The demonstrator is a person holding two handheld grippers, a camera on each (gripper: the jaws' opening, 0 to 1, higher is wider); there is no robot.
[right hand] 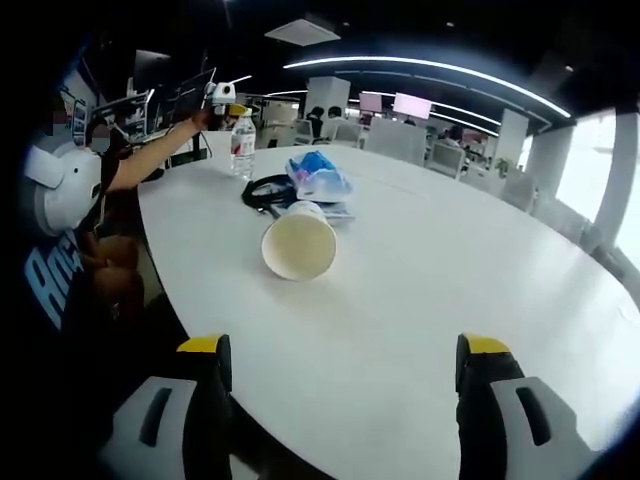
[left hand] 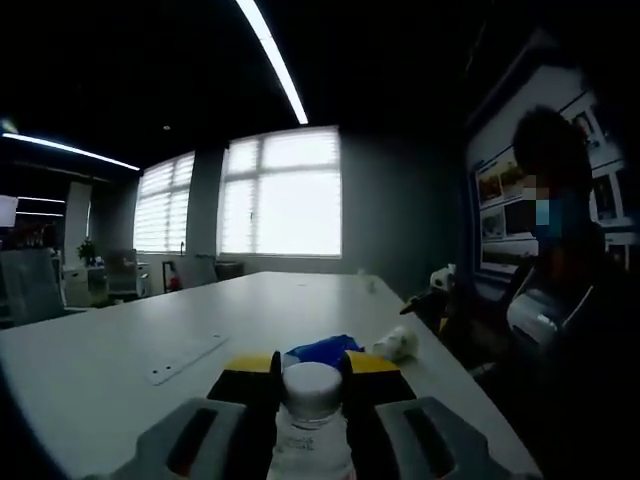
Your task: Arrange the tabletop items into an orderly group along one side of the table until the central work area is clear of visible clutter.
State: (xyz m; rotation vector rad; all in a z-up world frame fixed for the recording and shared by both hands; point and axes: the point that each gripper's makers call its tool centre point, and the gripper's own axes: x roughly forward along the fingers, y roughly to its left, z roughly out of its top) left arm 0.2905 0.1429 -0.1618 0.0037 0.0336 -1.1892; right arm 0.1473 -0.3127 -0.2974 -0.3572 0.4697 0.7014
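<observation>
Left gripper view: the left gripper [left hand: 312, 400] has its jaws clamped on a bottle [left hand: 312, 425], white cap toward the camera, long axis upright between the jaws. Beyond it on the white surface [left hand: 120, 350] lie a blue bag [left hand: 322, 349] and a pale object [left hand: 396, 344], probably the cup seen edge-on; the dim light prevents a firm reading.

Right gripper view: the right gripper [right hand: 345, 385] hangs over the near edge of the surface [right hand: 450, 280], jaws wide apart and holding nothing. A paper cup [right hand: 298, 240] lies on its side, mouth toward the camera, long axis running away from it. Just behind it lie the blue bag [right hand: 318, 177] and a black cable [right hand: 266, 190]. At the far edge the bottle [right hand: 242, 145] stands upright, held by the left gripper [right hand: 220, 97].
</observation>
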